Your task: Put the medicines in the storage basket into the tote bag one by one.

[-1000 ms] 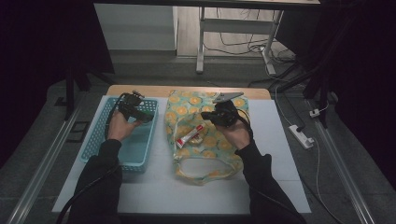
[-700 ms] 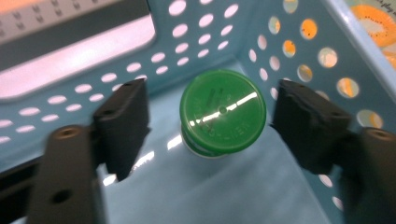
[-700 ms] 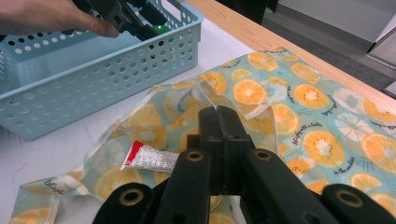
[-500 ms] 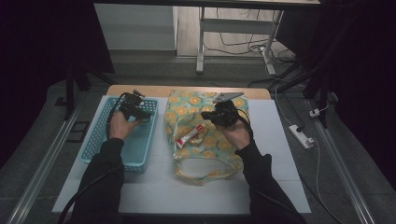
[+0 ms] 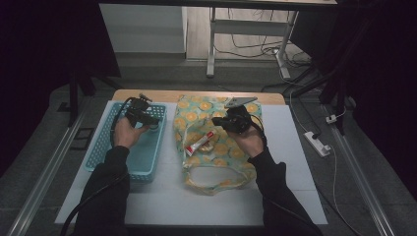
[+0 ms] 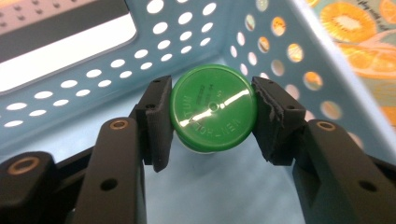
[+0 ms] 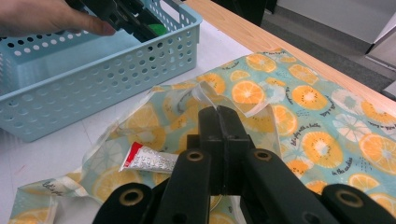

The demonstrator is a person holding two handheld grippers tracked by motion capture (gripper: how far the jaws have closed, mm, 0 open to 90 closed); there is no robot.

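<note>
My left gripper (image 5: 146,120) is inside the blue perforated basket (image 5: 104,147), shut on a small container with a round green lid (image 6: 213,113). The lid sits squarely between the two pads, just above the basket floor. My right gripper (image 5: 225,122) hovers over a cloth bag printed with orange slices (image 5: 221,147). Its jaws are pressed together on a lifted fold of the bag's opening edge (image 7: 208,95). A red and white tube (image 5: 199,143) lies at the bag's mouth, left of the right gripper (image 7: 218,112). The right gripper view also shows the tube (image 7: 149,161) and the basket (image 7: 93,74).
The basket and bag lie side by side on a white mat (image 5: 295,162) over a wooden table. A power strip (image 5: 317,143) lies on the floor to the right. Table legs and cables stand beyond the far edge.
</note>
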